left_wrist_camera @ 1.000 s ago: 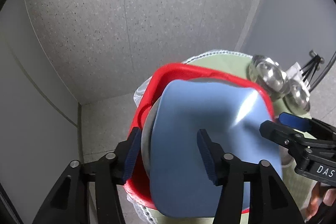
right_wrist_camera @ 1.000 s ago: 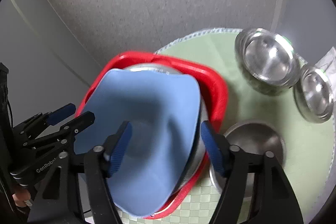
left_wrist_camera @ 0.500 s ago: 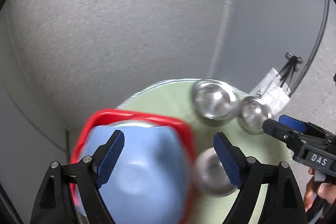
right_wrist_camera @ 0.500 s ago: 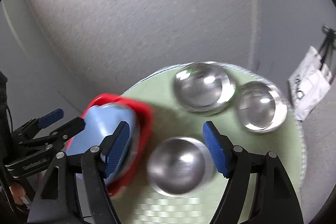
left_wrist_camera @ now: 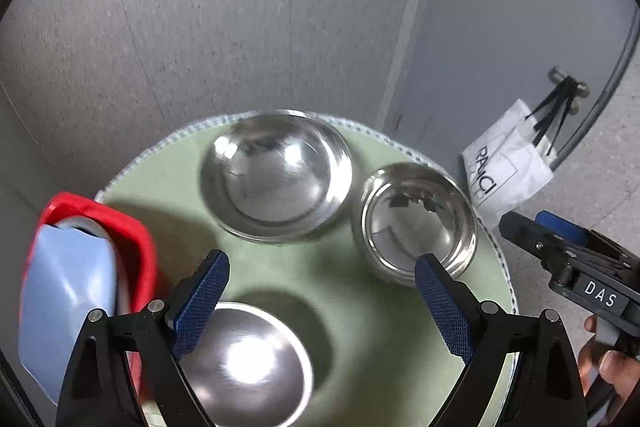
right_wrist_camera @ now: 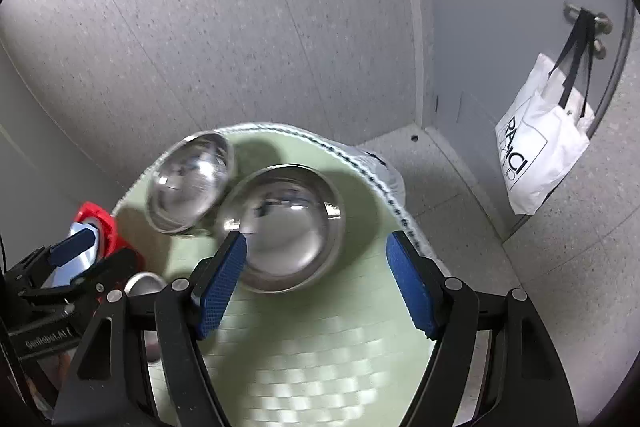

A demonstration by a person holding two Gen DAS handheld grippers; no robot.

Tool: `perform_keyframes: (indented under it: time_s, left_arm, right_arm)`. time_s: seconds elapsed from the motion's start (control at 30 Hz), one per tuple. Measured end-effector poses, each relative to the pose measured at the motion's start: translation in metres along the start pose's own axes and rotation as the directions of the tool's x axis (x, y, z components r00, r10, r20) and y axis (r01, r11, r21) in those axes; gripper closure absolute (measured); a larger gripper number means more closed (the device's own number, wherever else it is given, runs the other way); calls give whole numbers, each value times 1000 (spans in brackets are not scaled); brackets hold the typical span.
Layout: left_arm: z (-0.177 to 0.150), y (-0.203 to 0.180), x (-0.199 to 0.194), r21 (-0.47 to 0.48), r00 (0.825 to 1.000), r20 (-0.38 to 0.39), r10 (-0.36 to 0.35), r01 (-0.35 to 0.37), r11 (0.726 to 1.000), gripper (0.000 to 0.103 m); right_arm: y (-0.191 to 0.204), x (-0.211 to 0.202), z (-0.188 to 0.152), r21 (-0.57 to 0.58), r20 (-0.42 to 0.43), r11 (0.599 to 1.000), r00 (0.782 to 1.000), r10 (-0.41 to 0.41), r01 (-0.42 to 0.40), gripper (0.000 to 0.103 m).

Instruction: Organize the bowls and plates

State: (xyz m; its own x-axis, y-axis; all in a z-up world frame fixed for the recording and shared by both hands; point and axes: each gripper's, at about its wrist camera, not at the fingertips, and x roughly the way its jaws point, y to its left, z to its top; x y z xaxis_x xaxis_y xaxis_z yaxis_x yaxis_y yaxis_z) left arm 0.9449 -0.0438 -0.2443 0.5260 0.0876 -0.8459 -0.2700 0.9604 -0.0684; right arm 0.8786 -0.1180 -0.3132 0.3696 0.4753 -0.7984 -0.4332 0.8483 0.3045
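Three steel bowls stand on the round green desk [left_wrist_camera: 360,307]: at far left a red basin [left_wrist_camera: 132,239] holds a blue plate [left_wrist_camera: 64,307], then come an overturned bowl [left_wrist_camera: 248,363], a wide bowl [left_wrist_camera: 276,175] and a smaller bowl [left_wrist_camera: 420,223]. The left gripper [left_wrist_camera: 320,307] hangs over them, its jaws opening with nothing between. The right gripper [right_wrist_camera: 316,283] has its jaws apart and empty above the smaller bowl, and a white bag [right_wrist_camera: 540,151] hangs at far right.
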Motion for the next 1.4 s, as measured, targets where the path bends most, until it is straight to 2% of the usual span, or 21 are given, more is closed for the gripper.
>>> perform_keyframes:
  time_s: [0.27, 0.33, 0.37, 0.43, 0.57, 0.73, 0.77, 0.8, 1.0, 1.13, 1.27, 1.4]
  left_arm:
    - [22, -22, 62, -44, 993, -102, 55, -60, 997, 13]
    - [27, -28, 73, -39, 991, -116, 64, -69, 997, 18]
    - [28, -30, 78, -34, 991, -119, 68, -72, 997, 20]
    - [30, -33, 88, -30, 988, -140, 67, -72, 997, 31]
    - [32, -42, 112, -25, 984, -169, 54, -59, 998, 35]
    - [36, -50, 134, -1, 979, -205, 20, -20, 1000, 75]
    - [37, -53, 138, 10, 976, -217, 16, -14, 1000, 76]
    - [38, -53, 140, 17, 976, -218, 24, -21, 1000, 76]
    - [47, -53, 132, 24, 981, -196, -3, 7, 1000, 80]
    - [54, -47, 112, 18, 989, -144, -16, 19, 1000, 80]
    - [66, -29, 93, -12, 995, -95, -27, 26, 1000, 80]
    - [83, 4, 78, -59, 999, -46, -14, 11, 998, 80]
  right_arm:
    - [-28, 56, 3, -17, -103, 998, 993, 50, -52, 29]
    - [-29, 67, 1, -22, -122, 998, 991, 55, -58, 29]
    - [-30, 71, 0, -22, -132, 998, 989, 62, -66, 31]
    - [-32, 79, -1, -21, -146, 997, 986, 74, -78, 36]
    - [-31, 88, -4, -28, -175, 995, 980, 91, -97, 48]
    - [-28, 94, -5, -29, -196, 990, 972, 129, -137, 70]
    - [-27, 93, -6, -29, -198, 988, 970, 142, -151, 78]
    - [-26, 93, -6, -30, -201, 986, 968, 153, -162, 83]
    - [-26, 86, -7, -28, -195, 989, 971, 137, -145, 86]
    - [-18, 69, 1, -48, -163, 989, 978, 131, -140, 86]
    - [5, 46, 20, -90, -104, 984, 984, 142, -151, 86]
    - [32, 40, 36, -131, -74, 976, 984, 164, -173, 86]
